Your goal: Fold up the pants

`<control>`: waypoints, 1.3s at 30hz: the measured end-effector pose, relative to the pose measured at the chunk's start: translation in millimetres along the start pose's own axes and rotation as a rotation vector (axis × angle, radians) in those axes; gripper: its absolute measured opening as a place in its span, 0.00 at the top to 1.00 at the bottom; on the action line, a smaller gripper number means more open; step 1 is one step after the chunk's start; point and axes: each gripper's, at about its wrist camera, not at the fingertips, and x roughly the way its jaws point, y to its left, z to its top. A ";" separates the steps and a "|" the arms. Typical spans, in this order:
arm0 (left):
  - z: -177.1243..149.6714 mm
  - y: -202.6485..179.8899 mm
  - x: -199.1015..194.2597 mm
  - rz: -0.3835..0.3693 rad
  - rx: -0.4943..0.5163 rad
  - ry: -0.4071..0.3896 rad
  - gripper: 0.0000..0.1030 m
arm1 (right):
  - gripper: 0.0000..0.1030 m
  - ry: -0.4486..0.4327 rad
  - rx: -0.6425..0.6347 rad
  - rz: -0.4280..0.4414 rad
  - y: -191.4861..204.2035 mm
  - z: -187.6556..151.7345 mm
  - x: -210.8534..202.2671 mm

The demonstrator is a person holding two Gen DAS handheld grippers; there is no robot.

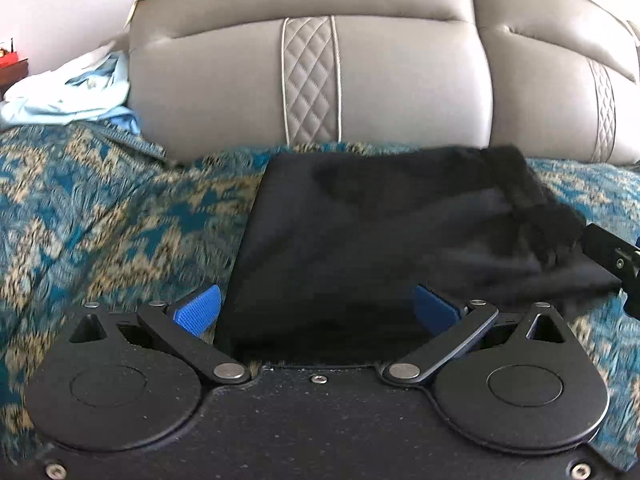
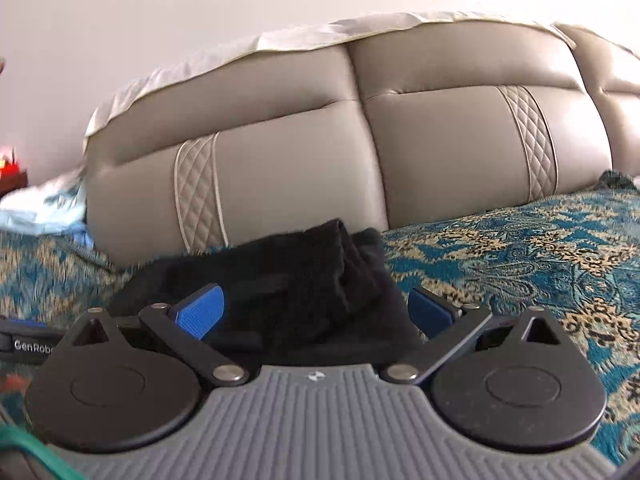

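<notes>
The black pants [image 1: 360, 232] lie folded in a compact rectangle on the patterned bedspread, close in front of the headboard. Their ribbed waistband or cuff [image 1: 532, 208] lies bunched at the right end. My left gripper [image 1: 316, 308] is open, its blue pads either side of the near edge of the pants. My right gripper [image 2: 316, 312] is open too, low over the right end of the pants [image 2: 304, 280], with nothing between its pads. Part of the right gripper shows at the right edge of the left wrist view [image 1: 616, 260].
A padded grey headboard [image 1: 312, 80] stands right behind the pants. The teal and gold bedspread [image 1: 100, 216] stretches to both sides. A light blue cloth [image 1: 68, 96] lies heaped at the far left by a dark wooden bedside table [image 1: 14, 68].
</notes>
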 end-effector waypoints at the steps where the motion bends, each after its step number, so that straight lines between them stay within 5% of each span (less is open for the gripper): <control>1: -4.4 0.5 -0.2 0.005 0.005 0.003 0.00 | 0.00 0.001 -0.020 -0.001 2.8 -3.6 -4.0; 8: -24.7 -3.0 11.3 0.055 0.028 0.020 0.00 | 0.00 0.043 -0.118 -0.016 20.0 -22.4 -3.9; 19: -33.4 7.6 23.0 -0.004 -0.044 -0.042 0.00 | 0.00 0.173 -0.175 -0.069 29.2 -33.6 17.9; 39: -38.4 9.8 24.8 -0.015 -0.077 -0.072 0.00 | 0.00 0.180 -0.195 -0.059 32.4 -34.9 19.7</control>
